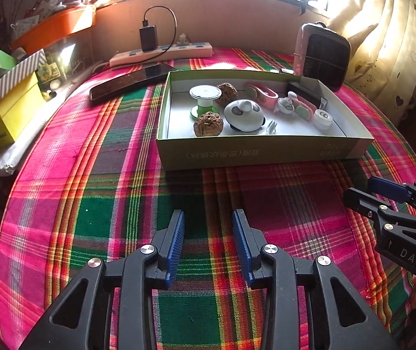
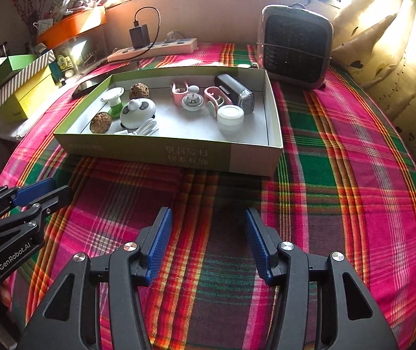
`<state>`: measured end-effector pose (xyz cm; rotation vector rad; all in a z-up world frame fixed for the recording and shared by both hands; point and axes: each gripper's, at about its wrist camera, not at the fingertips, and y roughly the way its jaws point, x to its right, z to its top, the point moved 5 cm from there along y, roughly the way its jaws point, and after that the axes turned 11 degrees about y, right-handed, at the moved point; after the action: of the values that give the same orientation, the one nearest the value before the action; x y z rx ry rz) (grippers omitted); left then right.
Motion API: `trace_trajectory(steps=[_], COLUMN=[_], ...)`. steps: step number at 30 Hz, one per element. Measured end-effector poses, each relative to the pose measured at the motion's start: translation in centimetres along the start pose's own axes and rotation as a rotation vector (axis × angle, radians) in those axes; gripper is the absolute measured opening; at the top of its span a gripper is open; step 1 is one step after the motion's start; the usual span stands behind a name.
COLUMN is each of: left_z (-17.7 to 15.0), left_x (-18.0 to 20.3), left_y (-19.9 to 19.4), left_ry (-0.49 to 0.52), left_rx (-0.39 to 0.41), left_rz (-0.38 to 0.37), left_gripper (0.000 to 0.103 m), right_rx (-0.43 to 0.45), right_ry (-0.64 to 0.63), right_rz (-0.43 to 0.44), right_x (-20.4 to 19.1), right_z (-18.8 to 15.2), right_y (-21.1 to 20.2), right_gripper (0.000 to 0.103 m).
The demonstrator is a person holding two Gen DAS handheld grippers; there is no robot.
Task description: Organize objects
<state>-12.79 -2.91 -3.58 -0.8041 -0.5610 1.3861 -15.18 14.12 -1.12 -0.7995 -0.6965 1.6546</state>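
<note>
Both grippers are empty with fingers spread, and the box (image 2: 172,154) of small items lies ahead in each frame's upper middle, long axis running left-right, with the right gripper (image 2: 208,242) seemingly squarer to it than the left gripper (image 1: 208,242).

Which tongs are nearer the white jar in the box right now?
Right. The right tongs sit open almost straight in front of the white jar; the left tongs are open too, but farther to its left, short of the box.
</note>
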Motion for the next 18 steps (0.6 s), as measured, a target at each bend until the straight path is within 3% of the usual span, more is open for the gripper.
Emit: trace_trajectory(steps=[2,6,18], left_z=[-0.01,0.05,0.12], left_x=[0.26,0.46,0.35], left_y=[0.01,0.02,0.00], left_ry=[0.007,-0.005,-0.013], left_rx=[0.003,0.004,0.000], left_rz=[0.011,0.013,0.034], left_gripper=[0.037,0.039,0.041], right_rx=[0.002,0.003,0.004], right_ry=[-0.006,-0.014,-0.004], right_rz=[-0.008,-0.025,-0.039], right_x=[0.09,0.22,0.55], right_z=[-0.15,-0.43,-0.47], right_y=[-0.07,-0.10,-0.20], right_gripper=[0.053,0.066,0.073])
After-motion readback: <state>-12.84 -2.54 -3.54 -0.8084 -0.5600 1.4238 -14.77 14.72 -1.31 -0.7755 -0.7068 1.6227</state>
